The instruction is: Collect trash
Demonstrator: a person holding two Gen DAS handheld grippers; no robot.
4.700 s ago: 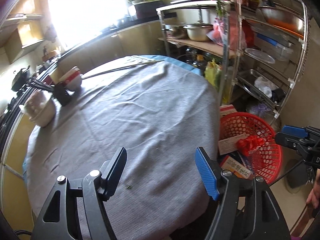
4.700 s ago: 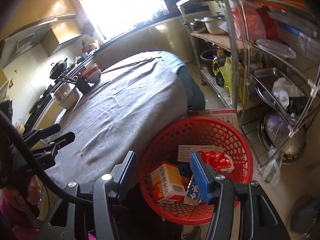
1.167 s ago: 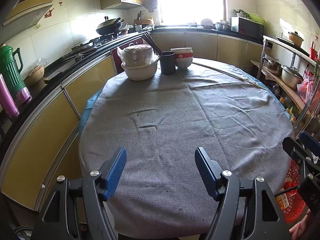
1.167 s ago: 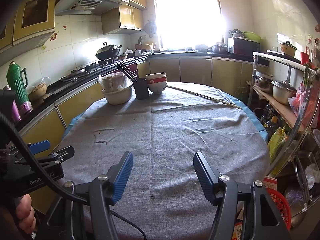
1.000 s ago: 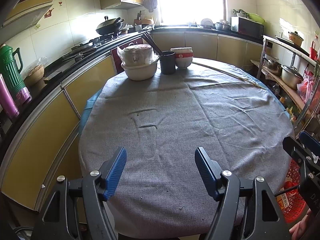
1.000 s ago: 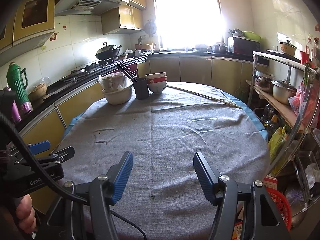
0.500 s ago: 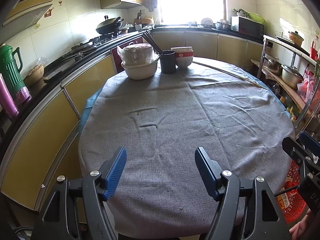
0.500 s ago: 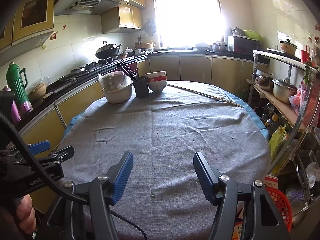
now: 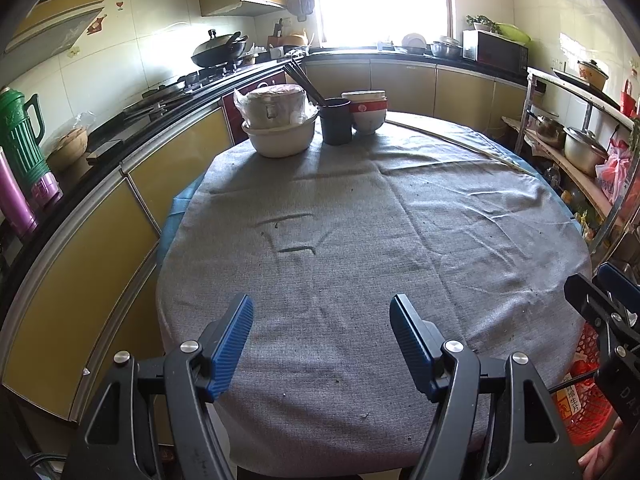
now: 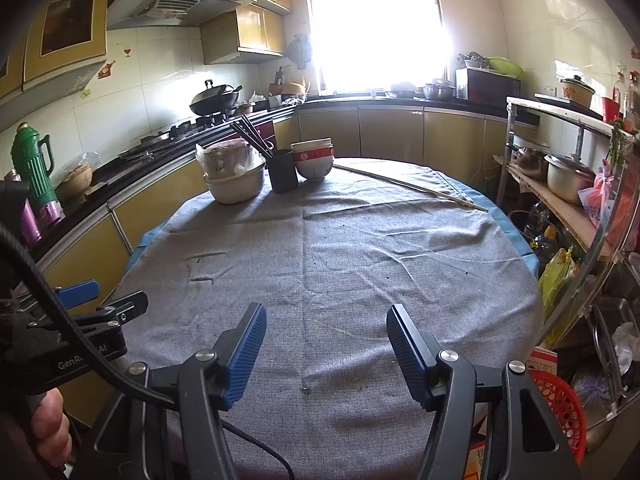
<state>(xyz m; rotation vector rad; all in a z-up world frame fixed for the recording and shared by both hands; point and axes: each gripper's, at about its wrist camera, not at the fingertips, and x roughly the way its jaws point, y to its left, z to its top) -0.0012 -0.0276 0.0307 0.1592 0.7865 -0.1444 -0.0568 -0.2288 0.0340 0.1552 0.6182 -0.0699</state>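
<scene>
Both grippers (image 9: 321,344) (image 10: 326,350) swung tableward — basket (image 9: 588,400) seemingly sidelined.

The left claw (image 10: 96,304) body reads "GenR…AI", partly hidden.

Both views now face the far end of the bench (image 9: 360,240) and the window instead of the right side. The red basket (image 10: 560,404) drops from the middle of the right claw's (image 10: 326,344) view to its near right corner, and sits at the right edge behind the left claw (image 9: 322,336).
</scene>
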